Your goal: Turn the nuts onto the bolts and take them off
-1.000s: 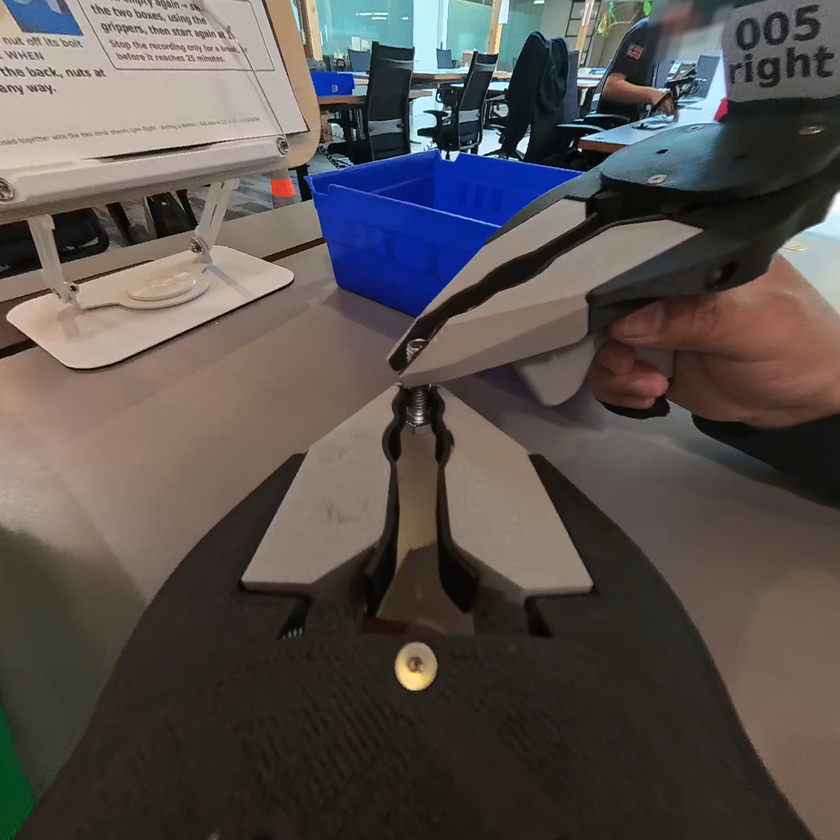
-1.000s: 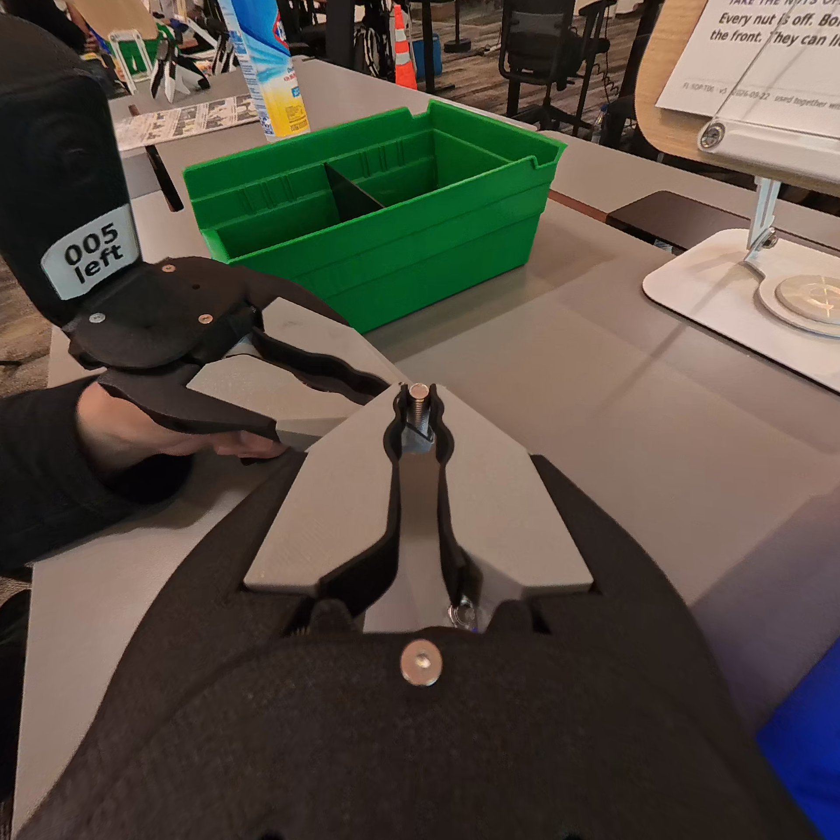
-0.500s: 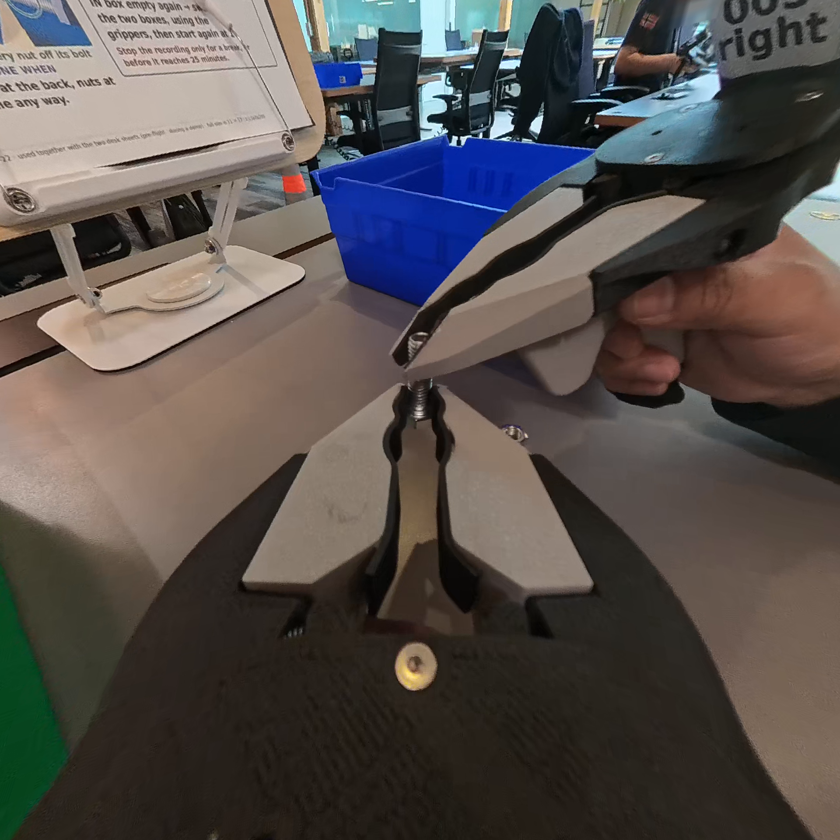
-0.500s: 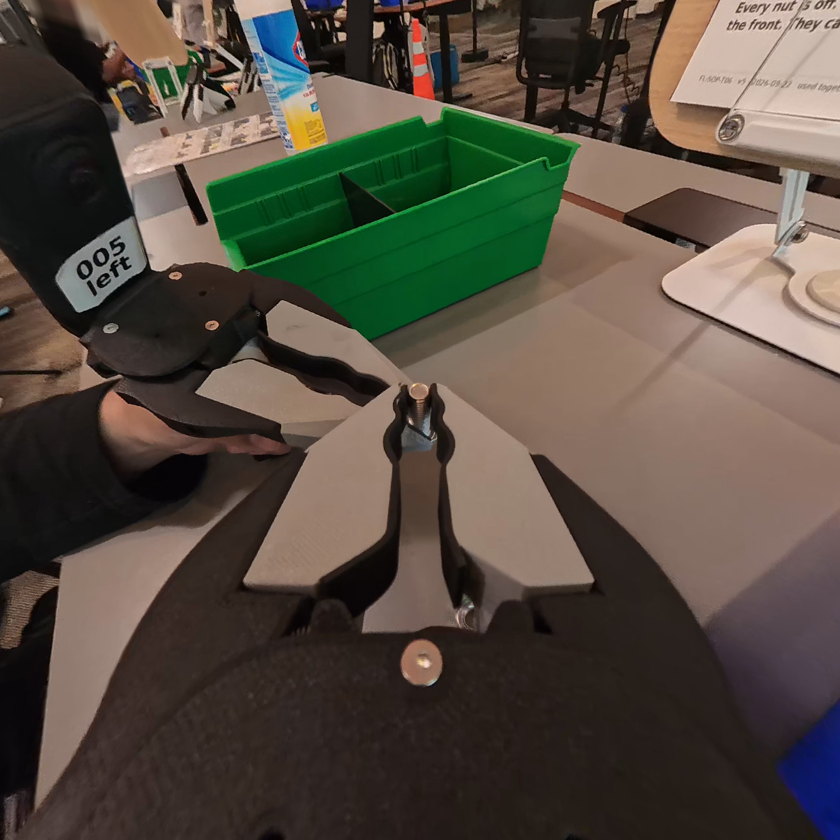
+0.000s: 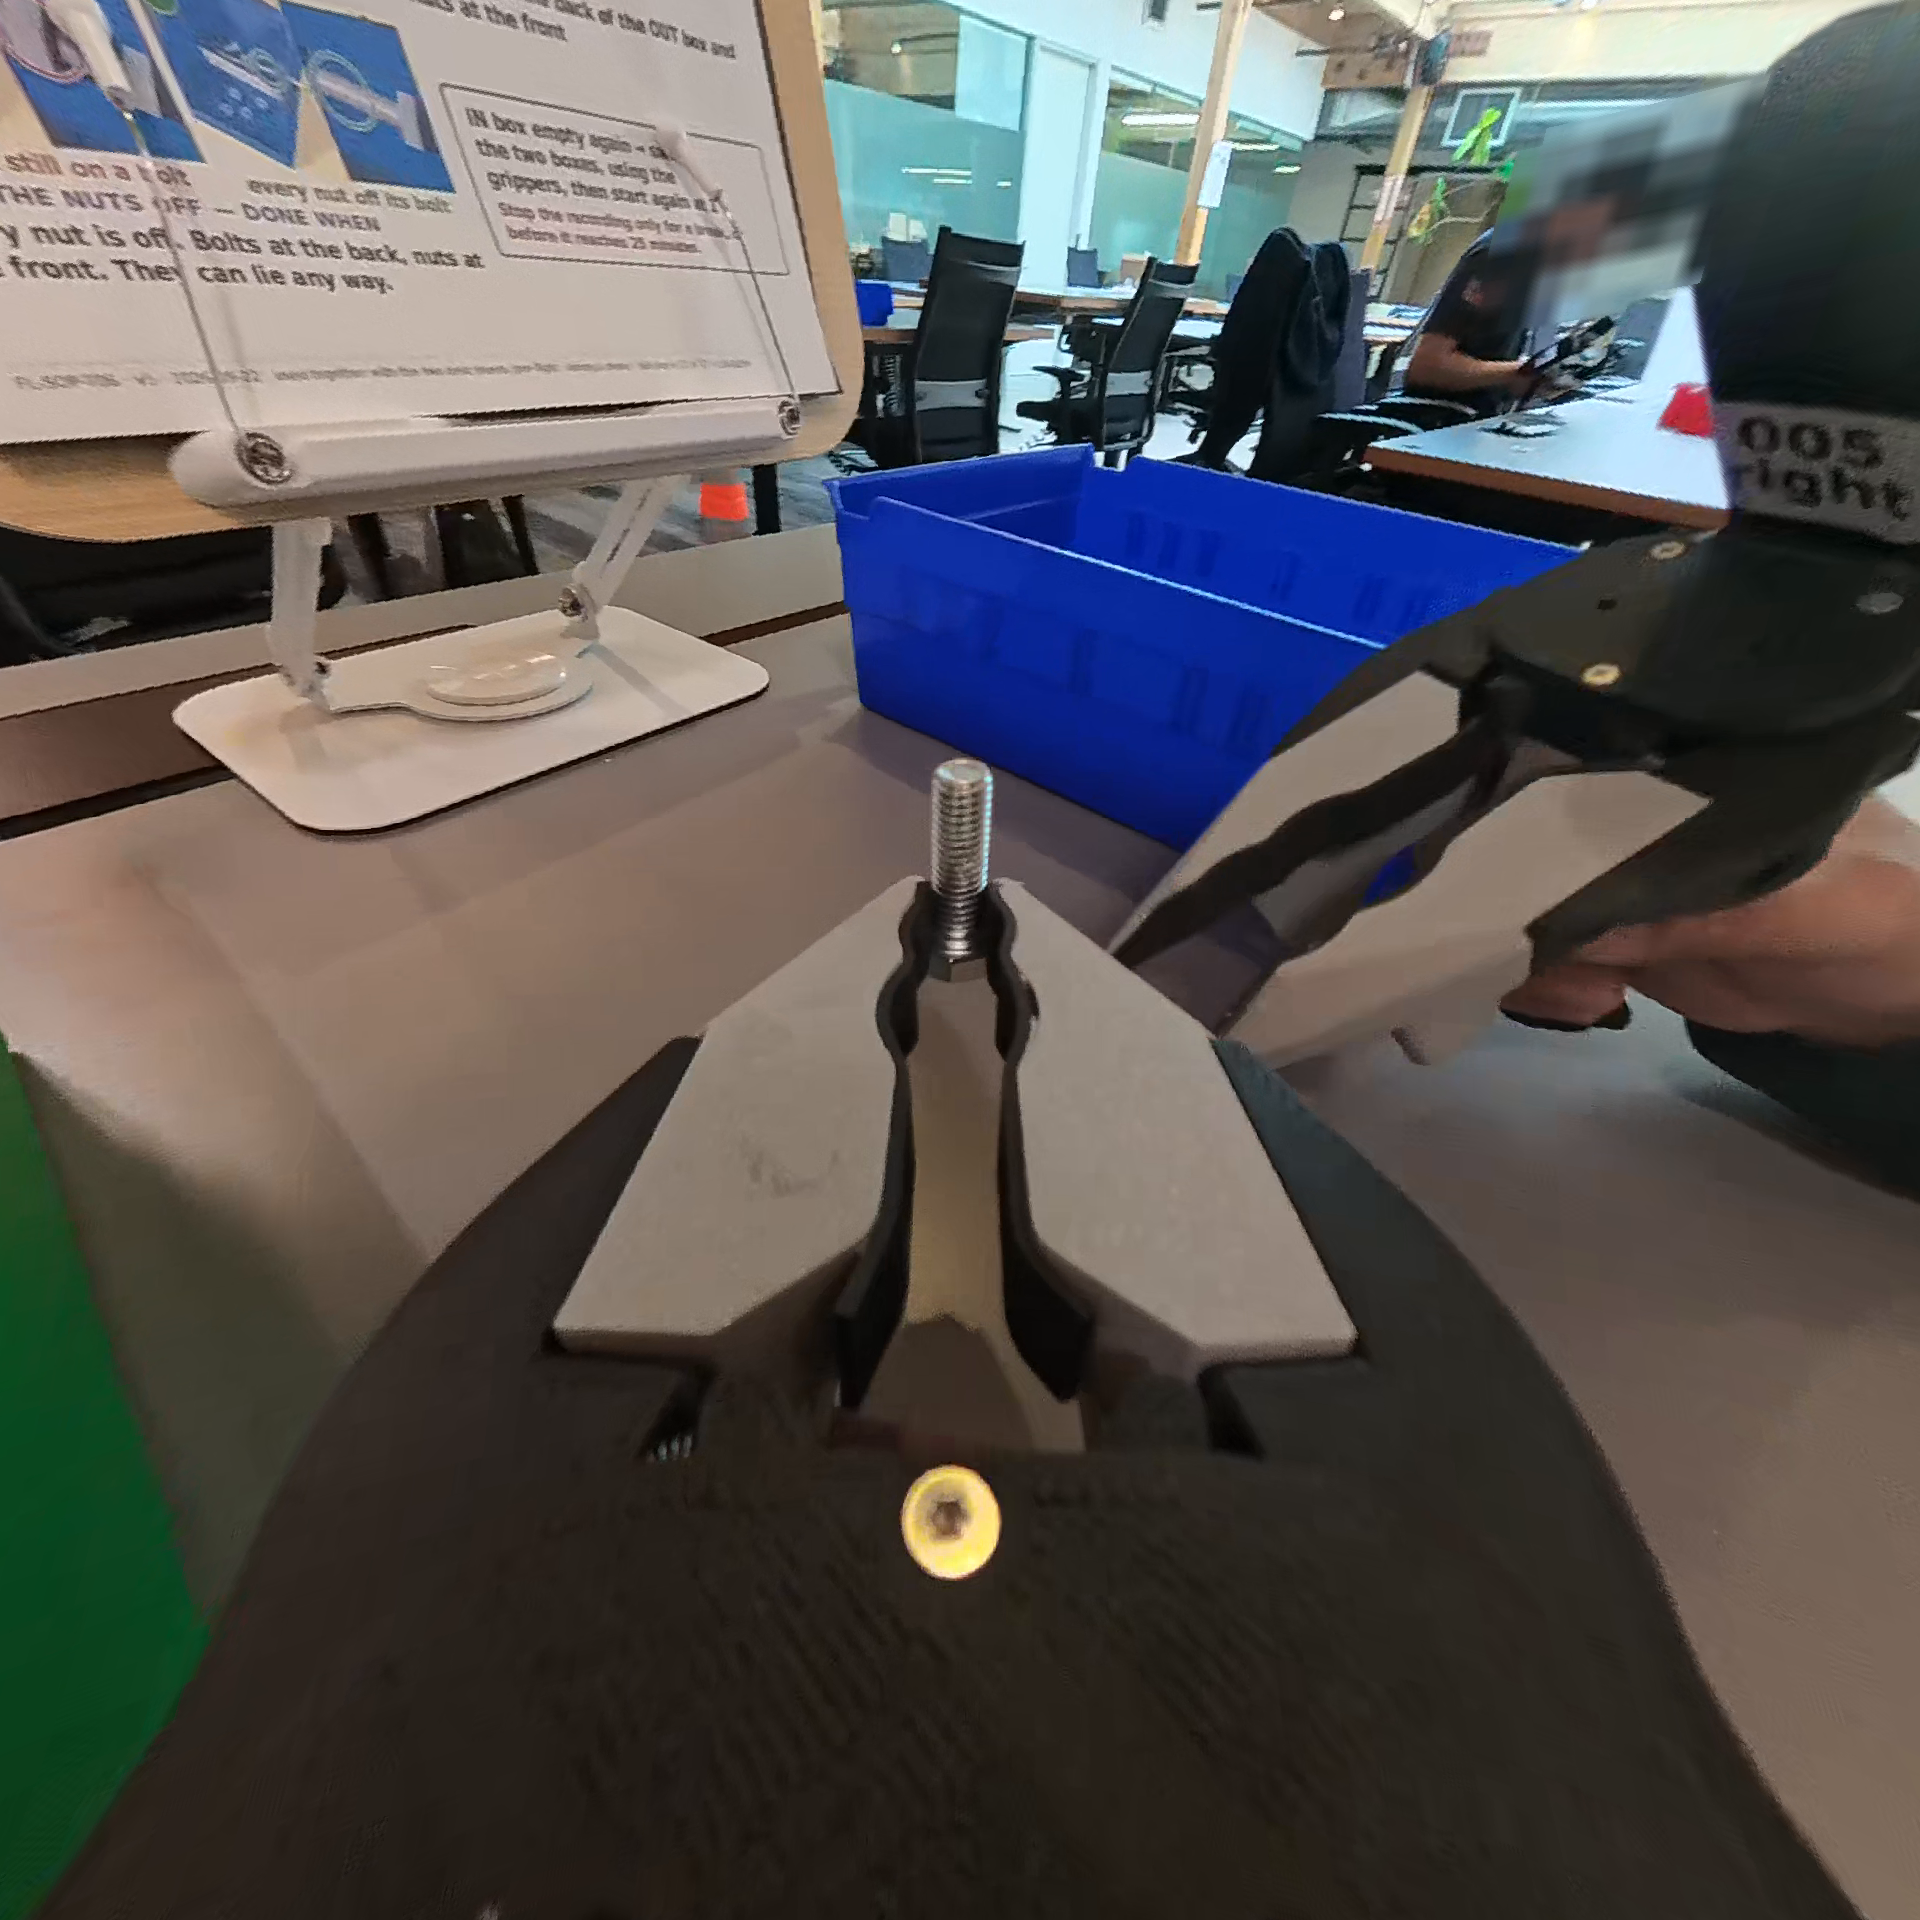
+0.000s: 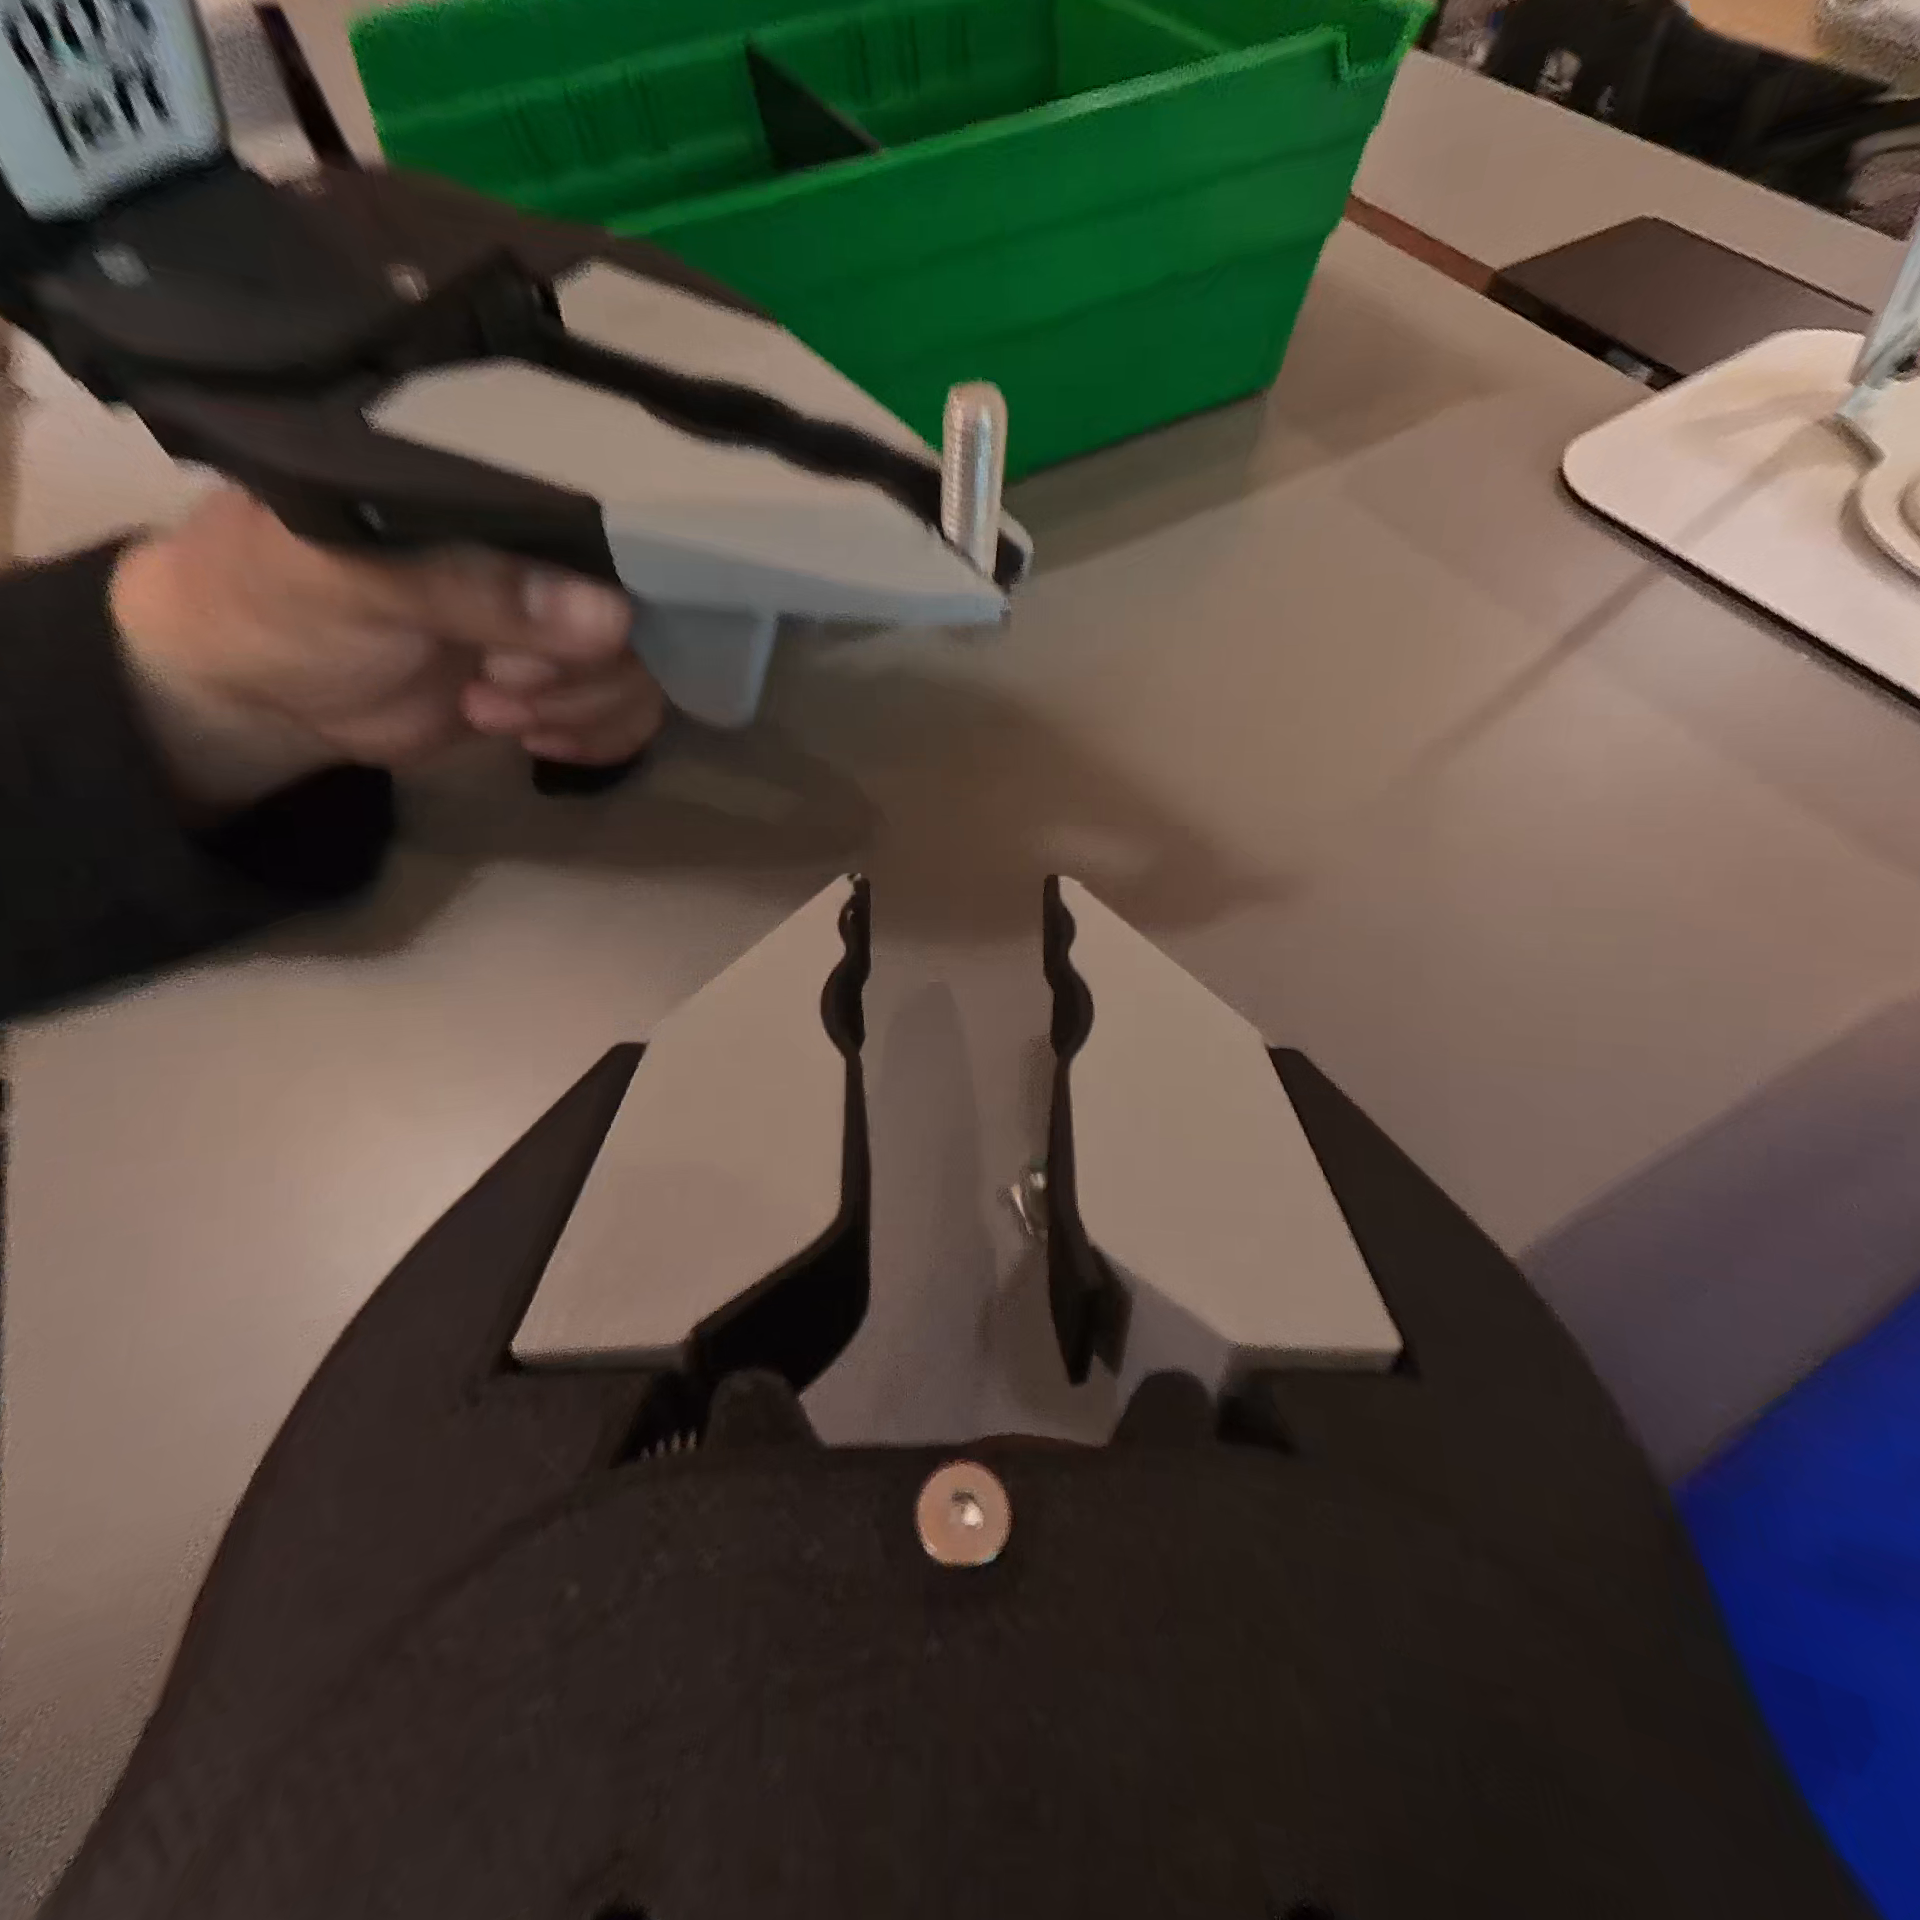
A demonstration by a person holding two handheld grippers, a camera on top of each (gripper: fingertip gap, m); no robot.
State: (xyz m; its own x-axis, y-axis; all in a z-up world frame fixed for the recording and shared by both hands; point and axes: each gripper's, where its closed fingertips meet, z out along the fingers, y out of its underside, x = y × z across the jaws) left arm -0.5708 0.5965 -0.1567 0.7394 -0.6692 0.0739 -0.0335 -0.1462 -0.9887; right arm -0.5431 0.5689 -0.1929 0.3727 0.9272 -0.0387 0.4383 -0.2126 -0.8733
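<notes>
Two pairs of grey tongs are seen above the grey desk. A threaded silver steel bolt is clamped upright by its hexagonal head in the left tongs, its shaft standing bare. The right tongs are spread apart and hold nothing. A small silver nut is glimpsed on the desk between their fingers. A green plastic bin and a blue plastic bin are set on the desk behind.

Left wrist view: threaded steel bolt upright at tip of left claw. Blue plastic bin behind it to the right on grey bench; white document stand behind to the left. Right claw just right of the bolt, apart. Right wrist view: green plastic divided bin behind the left claw.
</notes>
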